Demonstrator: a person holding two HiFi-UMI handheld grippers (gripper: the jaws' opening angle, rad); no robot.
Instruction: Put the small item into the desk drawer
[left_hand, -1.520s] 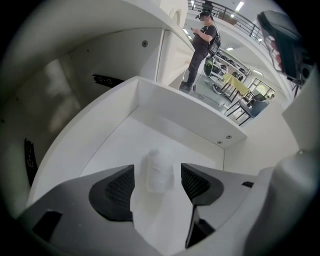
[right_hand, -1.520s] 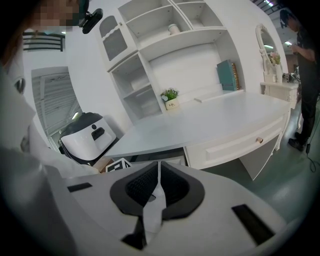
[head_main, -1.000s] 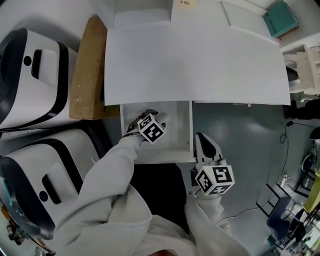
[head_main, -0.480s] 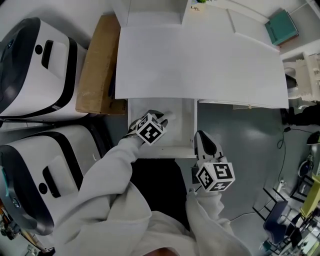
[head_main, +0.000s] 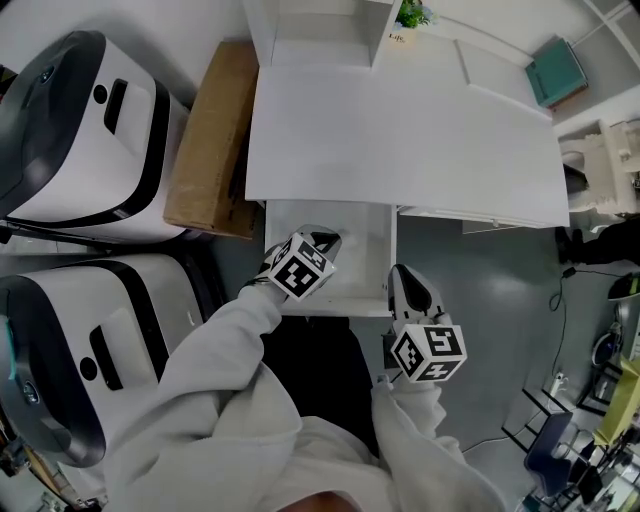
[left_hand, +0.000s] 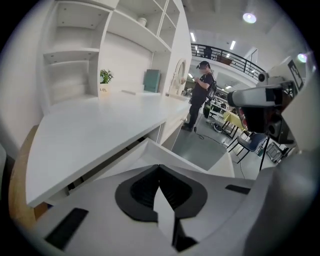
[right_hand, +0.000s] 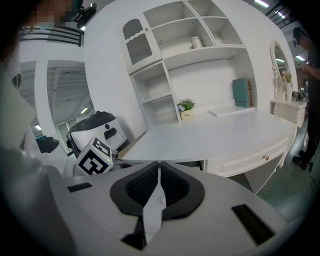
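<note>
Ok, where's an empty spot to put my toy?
The white desk top is bare nearly all over, from the cardboard box on its left to its right edge; only a little plant stands at the back. The open drawer is tighter: the left gripper, jaws just closed on nothing, hangs over it, the right gripper by its front corner.

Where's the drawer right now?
In the head view the open drawer juts from under the desk's front edge; the left tongs hang over it, the right tongs by its right front corner.
</note>
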